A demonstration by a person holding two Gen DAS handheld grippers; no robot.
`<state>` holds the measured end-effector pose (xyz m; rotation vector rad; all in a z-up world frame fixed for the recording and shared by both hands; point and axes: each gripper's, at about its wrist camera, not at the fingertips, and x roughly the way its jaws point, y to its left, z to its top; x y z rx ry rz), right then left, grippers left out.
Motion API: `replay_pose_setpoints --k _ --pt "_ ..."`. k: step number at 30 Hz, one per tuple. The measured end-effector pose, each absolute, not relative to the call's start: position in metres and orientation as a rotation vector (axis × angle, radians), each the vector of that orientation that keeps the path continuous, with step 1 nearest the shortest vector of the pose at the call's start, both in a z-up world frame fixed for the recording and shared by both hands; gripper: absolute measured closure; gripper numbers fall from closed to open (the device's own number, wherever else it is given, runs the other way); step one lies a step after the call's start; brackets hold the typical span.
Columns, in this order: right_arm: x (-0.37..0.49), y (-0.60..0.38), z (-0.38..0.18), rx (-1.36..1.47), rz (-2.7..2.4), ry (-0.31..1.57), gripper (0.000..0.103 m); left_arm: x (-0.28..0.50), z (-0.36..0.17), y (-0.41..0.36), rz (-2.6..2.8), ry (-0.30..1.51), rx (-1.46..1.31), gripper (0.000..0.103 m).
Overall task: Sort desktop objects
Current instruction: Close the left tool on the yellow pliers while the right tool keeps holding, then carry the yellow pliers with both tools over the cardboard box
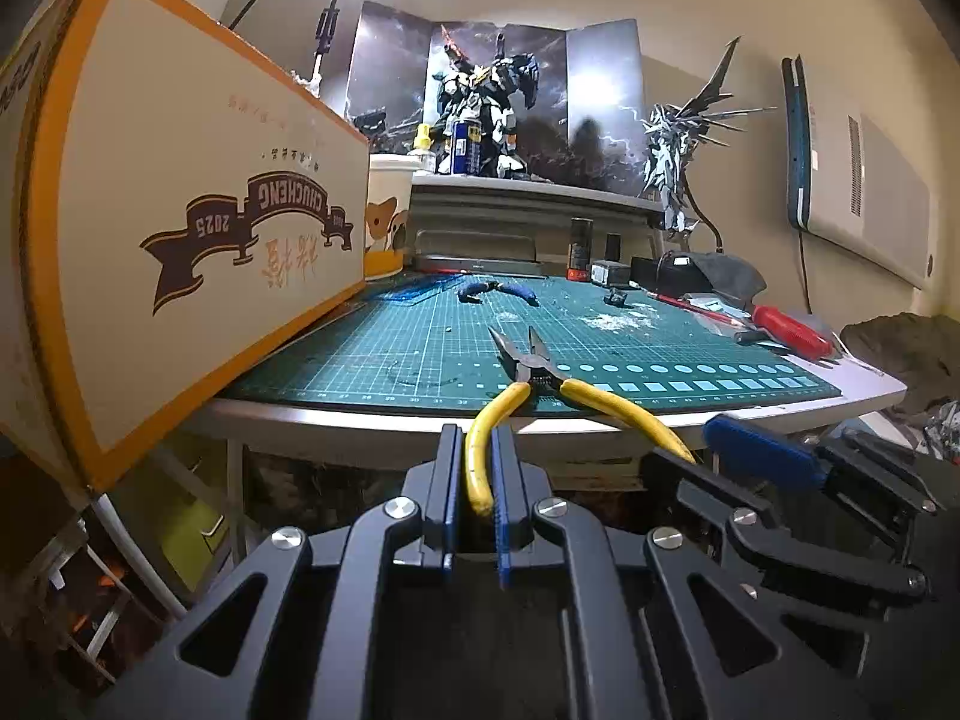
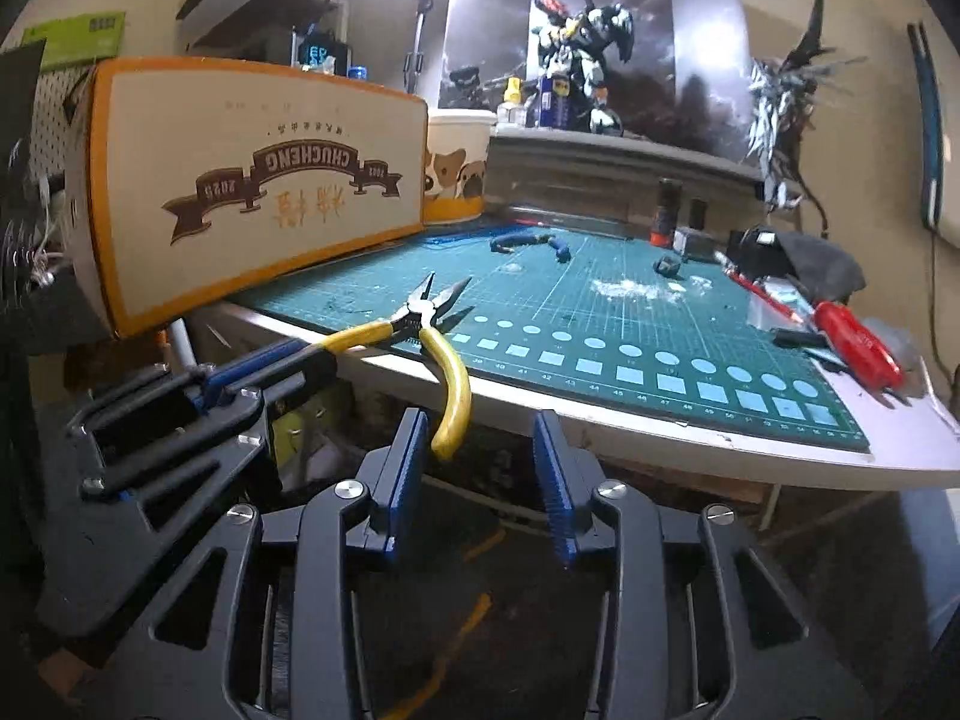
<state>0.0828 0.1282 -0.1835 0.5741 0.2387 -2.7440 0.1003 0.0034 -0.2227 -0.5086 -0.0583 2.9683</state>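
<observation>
While the yellow-handled pliers (image 1: 543, 384) lay at the near edge of the green cutting mat (image 1: 420, 342) on the counter (image 1: 372, 420), nose on the mat and both handles jutting out past the edge, the step in hand looked like a pick-up of that tool for sorting.

The left gripper (image 1: 478, 483) was all but closed, its blue pads pressed on one yellow handle. The right gripper (image 2: 480, 468) stood partly open; the other handle's tip lay just beside its left pad, inside the gap, and nothing was clamped there, though whether it brushed that pad I could not tell.

To my eye, the next move called for a steady lift by the left gripper alone. The spread handles might swing on their pivot, so a slow raise clear of the counter edge seemed wise, with the right gripper drawn aside.
</observation>
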Motion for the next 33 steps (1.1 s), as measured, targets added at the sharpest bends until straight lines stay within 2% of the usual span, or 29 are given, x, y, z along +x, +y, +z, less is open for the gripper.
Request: replay_pose_setpoints --k 15,19,28,33 --pt "0.078 0.117 -0.184 0.441 -2.776 0.28 0.075 0.102 -0.219 -0.002 2.966 -0.098 -0.503 0.094" --pt "0.078 0.116 -0.183 0.471 -2.714 0.277 0.092 0.103 -0.218 -0.001 2.949 -0.087 -0.505 0.093" --pt "0.085 0.116 -0.169 0.429 -2.724 0.261 0.092 0.107 -0.2 0.001 2.957 -0.074 -0.448 0.094" --pt "0.081 0.115 -0.143 0.405 -2.719 0.251 0.093 0.105 -0.163 -0.003 2.985 -0.104 -0.386 0.094"
